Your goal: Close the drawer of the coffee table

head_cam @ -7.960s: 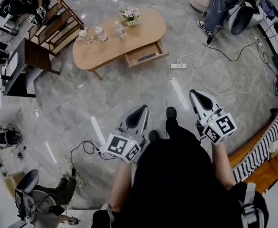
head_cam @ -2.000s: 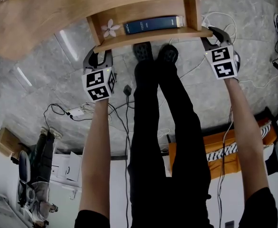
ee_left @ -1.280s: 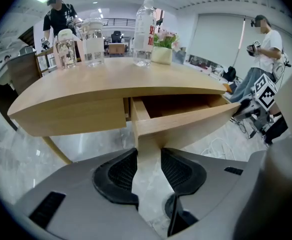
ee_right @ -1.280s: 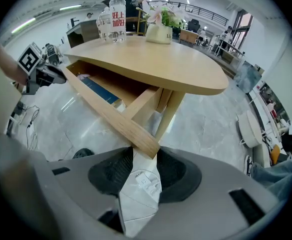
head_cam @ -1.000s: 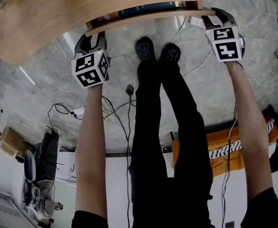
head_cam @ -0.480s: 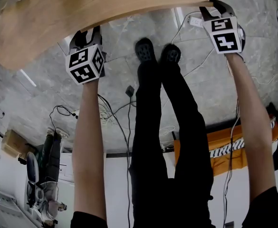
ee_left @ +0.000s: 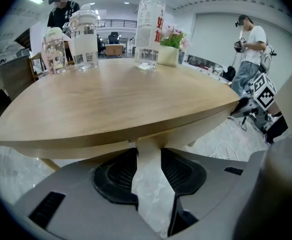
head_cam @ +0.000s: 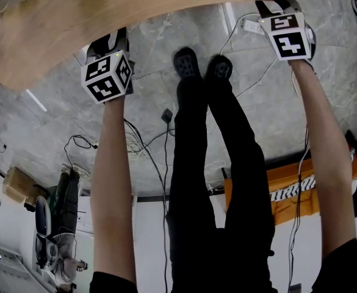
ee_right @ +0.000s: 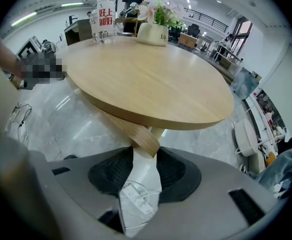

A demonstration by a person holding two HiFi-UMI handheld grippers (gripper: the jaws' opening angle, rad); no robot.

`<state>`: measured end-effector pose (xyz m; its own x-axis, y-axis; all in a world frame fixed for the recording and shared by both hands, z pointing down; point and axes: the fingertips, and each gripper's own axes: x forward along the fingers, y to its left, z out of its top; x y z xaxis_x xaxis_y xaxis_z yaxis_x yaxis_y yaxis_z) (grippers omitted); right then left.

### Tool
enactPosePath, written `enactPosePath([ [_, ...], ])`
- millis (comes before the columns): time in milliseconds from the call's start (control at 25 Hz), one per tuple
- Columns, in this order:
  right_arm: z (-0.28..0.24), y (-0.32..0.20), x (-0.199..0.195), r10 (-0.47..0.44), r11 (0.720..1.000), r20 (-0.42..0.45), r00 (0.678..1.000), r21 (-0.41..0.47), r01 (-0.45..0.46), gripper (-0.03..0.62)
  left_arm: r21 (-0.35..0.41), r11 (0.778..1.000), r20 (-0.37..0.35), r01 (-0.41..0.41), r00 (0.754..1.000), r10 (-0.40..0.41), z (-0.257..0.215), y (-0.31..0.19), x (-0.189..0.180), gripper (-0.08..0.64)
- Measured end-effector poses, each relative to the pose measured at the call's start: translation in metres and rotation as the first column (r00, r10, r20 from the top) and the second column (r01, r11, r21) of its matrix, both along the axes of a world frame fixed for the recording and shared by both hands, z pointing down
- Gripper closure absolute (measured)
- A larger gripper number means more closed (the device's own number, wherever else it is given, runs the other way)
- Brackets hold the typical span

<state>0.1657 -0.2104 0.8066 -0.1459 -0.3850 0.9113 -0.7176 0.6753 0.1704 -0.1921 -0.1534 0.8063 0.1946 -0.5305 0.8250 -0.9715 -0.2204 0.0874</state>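
- The left gripper (ee_left: 148, 159) stood half parted and empty, its tips close under the edge of the light wooden oval coffee table (head_cam: 135, 11). Grey marble floor (ee_left: 153, 204) showed through the gap.
- The right gripper (ee_right: 146, 161) was likewise part open, grasping nothing, near the table's other end.
- The table's curved wooden drawer (ee_left: 200, 126) appeared flush beneath the top, so the push looked finished.
- The next move called for checking that the front sat home, then drawing both grippers clear.

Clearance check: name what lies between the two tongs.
Head view: the person's black shoes on grey floor, plus a white power strip, between left tongs and right tongs.
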Motion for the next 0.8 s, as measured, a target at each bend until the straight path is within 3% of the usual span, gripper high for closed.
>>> enactPosePath([
  [400, 0.002, 0.002, 0.001, -0.004, 0.999, -0.034, 0.999, 0.037, 0.005, 0.446, -0.021, 0.999, -0.014, 0.031, 0.999, -0.031, 0.004, 0.003, -0.002, 0.402],
  [800, -0.064, 0.073, 0.05, 0.029, 0.999, -0.047, 0.998, 0.035, -0.027, 0.446, -0.034, 0.998, -0.009, 0.043, 0.999, -0.044, -0.062, 0.068, 0.029, 0.382],
])
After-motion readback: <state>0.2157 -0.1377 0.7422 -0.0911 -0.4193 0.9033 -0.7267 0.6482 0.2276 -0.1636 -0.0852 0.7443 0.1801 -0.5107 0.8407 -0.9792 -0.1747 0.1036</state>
